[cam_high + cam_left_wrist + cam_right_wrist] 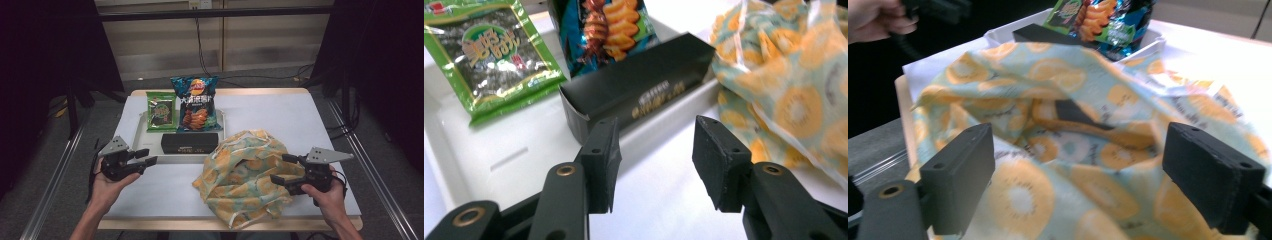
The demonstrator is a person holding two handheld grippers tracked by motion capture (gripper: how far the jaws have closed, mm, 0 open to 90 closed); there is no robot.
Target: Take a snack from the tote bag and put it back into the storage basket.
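Note:
A cloth bag [240, 175] printed with orange slices lies crumpled on the white table, its mouth toward my right gripper [278, 168]. That gripper is open at the bag's right edge, and its jaws [1078, 170] stand wide over the fabric [1048, 150] without pressing on it. A dark shape [1073, 112] shows inside the bag's mouth. My left gripper [151, 156] is open and holds nothing, just left of the white tray [142, 137]. Its jaws [656, 150] point at a black box [639, 90] at the tray's front. A blue chips bag [196, 102] and a green seaweed packet [161, 111] lie behind the box.
The wooden table edge [225, 224] runs close below the bag. Metal rails [50, 185] flank the table on both sides. Cables [260, 77] lie on the floor behind it. White table surface [280, 112] stretches to the right of the tray.

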